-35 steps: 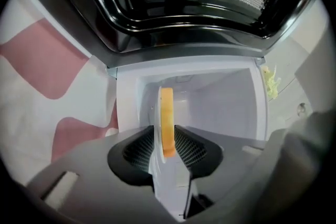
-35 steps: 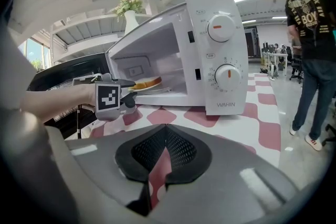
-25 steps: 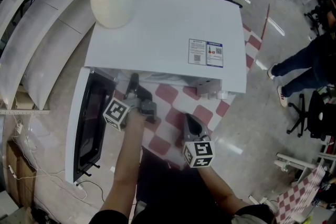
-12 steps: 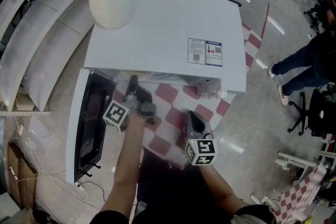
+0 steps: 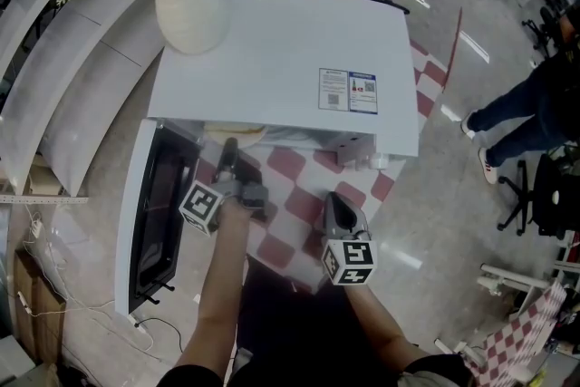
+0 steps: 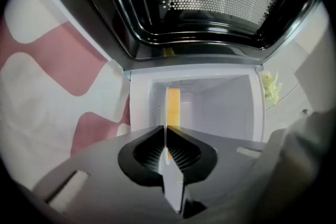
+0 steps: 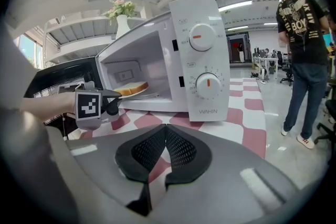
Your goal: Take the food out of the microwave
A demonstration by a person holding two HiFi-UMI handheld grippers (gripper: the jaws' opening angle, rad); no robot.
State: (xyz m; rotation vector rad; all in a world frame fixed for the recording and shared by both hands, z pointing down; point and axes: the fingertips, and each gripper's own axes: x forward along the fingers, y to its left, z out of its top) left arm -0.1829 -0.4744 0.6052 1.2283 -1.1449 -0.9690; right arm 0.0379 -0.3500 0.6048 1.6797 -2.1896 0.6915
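Observation:
The white microwave (image 5: 281, 59) stands with its door (image 5: 154, 213) swung open to the left. In the right gripper view a slice of bread (image 7: 131, 87) lies on a pale plate (image 7: 140, 93) at the mouth of the microwave (image 7: 199, 55). My left gripper (image 7: 116, 98) is shut on that plate's near rim. The left gripper view is rolled on its side: the jaws (image 6: 166, 131) pinch the rim edge-on, with the bread (image 6: 174, 107) beyond them. My right gripper (image 5: 332, 202) hangs shut and empty over the checked cloth, before the control panel and apart from it.
A white vase (image 5: 188, 9) with flowers stands on the microwave's top. The red-and-white checked cloth (image 5: 299, 204) covers the table up to its right edge. A person (image 7: 299, 50) stands on the floor to the right, near an office chair (image 5: 544, 195).
The plate's pale rim now shows under the microwave's front edge in the head view. Both grippers stay about where they were.

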